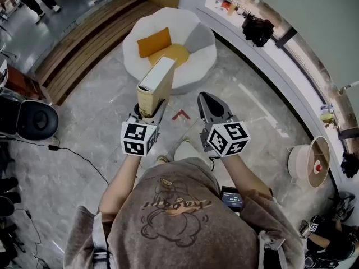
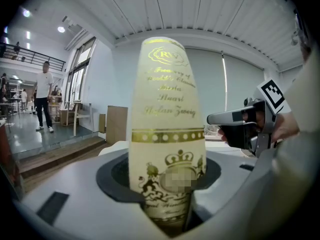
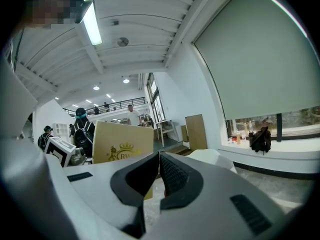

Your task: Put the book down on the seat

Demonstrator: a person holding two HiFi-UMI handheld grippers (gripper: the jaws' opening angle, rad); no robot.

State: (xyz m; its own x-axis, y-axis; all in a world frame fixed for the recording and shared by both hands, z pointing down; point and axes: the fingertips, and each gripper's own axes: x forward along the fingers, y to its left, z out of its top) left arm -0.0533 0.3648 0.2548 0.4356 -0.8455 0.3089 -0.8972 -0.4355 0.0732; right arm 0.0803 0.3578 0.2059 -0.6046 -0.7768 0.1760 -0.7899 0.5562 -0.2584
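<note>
A thick cream book point(image 1: 156, 86) with gold print stands upright in my left gripper point(image 1: 149, 109), which is shut on its lower end. In the left gripper view its spine point(image 2: 167, 134) fills the middle, between the jaws. The seat point(image 1: 193, 52) is a round white lounge chair on the floor ahead of the book, holding an orange cushion point(image 1: 153, 41) and a yellow one point(image 1: 170, 54). My right gripper point(image 1: 208, 102) hangs beside the book on its right, shut and empty; its tips meet in the right gripper view point(image 3: 160, 157), where the book point(image 3: 122, 143) shows to the left.
Wooden steps point(image 1: 84, 41) run along the upper left. A black round object point(image 1: 35, 119) with cables sits on the left floor. A curved white ledge point(image 1: 263, 55) with a black bag point(image 1: 257, 29) borders the right. A round white device point(image 1: 312, 161) stands at right. People walk in the background.
</note>
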